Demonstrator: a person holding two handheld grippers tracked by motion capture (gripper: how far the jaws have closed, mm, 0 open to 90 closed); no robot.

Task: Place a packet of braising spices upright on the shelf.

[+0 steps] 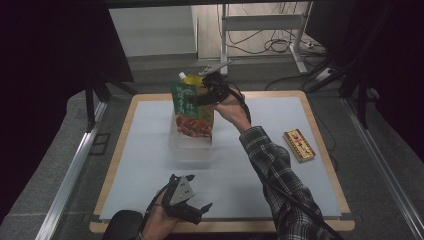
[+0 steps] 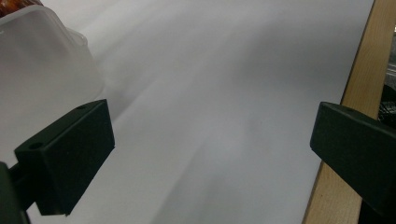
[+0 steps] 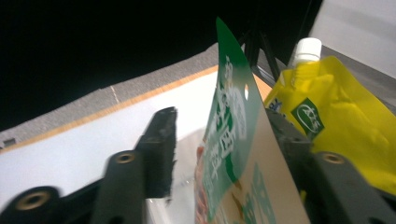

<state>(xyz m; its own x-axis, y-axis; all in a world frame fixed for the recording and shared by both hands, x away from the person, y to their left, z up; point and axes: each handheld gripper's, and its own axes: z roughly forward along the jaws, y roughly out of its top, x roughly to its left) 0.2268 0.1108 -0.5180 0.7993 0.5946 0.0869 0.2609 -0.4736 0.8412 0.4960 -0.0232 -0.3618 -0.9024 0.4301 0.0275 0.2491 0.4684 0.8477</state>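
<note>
Release is the step in hand: your right gripper stands parted around the green packet, upright in the clear container. Withdraw upward without snagging it. Your left gripper rests open, empty.

The left black two-jaw gripper rests low at the near edge of the tabletop, its jaws wide apart. The right black two-jaw gripper is held high toward the far edge on a stretched forearm in a checked sleeve, its jaws parted.
</note>
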